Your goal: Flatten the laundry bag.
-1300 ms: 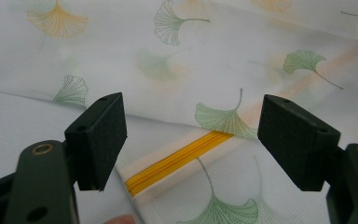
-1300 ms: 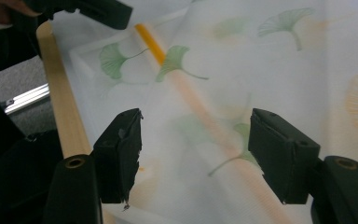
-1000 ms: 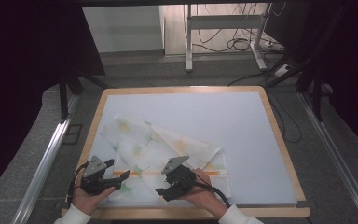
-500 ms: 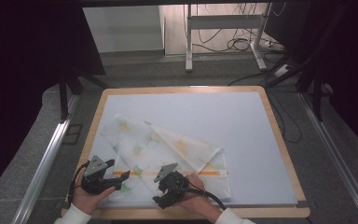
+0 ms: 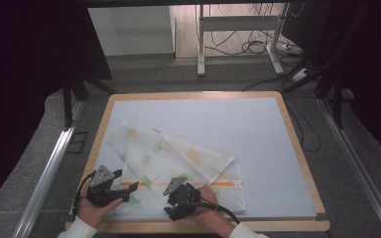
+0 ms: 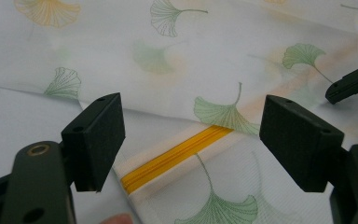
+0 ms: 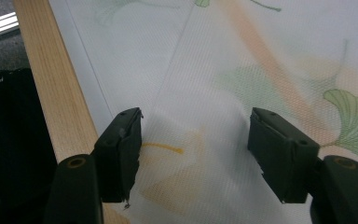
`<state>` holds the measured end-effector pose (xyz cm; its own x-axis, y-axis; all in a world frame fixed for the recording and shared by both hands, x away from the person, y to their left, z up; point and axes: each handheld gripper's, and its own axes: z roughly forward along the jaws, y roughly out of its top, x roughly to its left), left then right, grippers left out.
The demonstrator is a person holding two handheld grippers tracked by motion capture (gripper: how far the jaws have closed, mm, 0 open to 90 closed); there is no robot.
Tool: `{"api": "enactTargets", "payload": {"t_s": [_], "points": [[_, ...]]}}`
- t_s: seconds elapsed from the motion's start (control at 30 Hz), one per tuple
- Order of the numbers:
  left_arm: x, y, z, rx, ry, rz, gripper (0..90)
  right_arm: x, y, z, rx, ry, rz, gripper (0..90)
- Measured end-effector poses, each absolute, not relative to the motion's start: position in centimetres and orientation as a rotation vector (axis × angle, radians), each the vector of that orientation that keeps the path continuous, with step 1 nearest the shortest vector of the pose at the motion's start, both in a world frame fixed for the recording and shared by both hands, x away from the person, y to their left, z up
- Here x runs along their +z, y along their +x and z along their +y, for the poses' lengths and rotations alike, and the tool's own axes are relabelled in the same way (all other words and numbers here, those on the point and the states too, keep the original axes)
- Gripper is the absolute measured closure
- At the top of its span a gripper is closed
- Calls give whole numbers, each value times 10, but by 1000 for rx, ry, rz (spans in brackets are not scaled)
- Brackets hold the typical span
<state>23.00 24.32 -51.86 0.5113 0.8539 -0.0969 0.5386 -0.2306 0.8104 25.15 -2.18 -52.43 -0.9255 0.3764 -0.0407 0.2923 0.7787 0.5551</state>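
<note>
White fabric printed with green and orange ginkgo leaves, a pillowcase-like cloth [image 5: 178, 163] with an orange zipper [image 6: 177, 156], is lying partly folded across the near left part of the pale blue table [image 5: 258, 129], its folded edge running from about ten o'clock down toward four o'clock. The left gripper [image 5: 129, 189] is hovering at the cloth's seven o'clock corner, jaws spread wide and holding nothing, the zipper end showing between them. The right gripper [image 5: 171, 210] is sitting over the near edge at six o'clock, jaws likewise wide apart and empty above the mesh-like fabric, beside the wooden table rim [image 7: 51, 84].
</note>
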Motion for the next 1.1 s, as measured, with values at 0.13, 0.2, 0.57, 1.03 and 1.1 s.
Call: {"api": "enactTargets", "payload": {"t_s": [0.13, 0.2, 0.57, 1.03, 1.1], "points": [[-519, 230, 243, 468, 1913, 1145, 220, -523, 255, -25, 841, 559, 2805, 495], [-519, 231, 243, 465, 1916, 1145, 219, -522, 255, -25, 846, 563, 2806, 513], [-519, 231, 243, 459, 1922, 1135, 219, -522, 259, -29, 847, 552, 2757, 842], [-520, 231, 242, 456, 1927, 1124, 229, -501, 267, -40, 984, 588, 2702, 863], [-519, 230, 242, 456, 1928, 1122, 231, -495, 269, -43, 1010, 594, 2689, 864]]}}
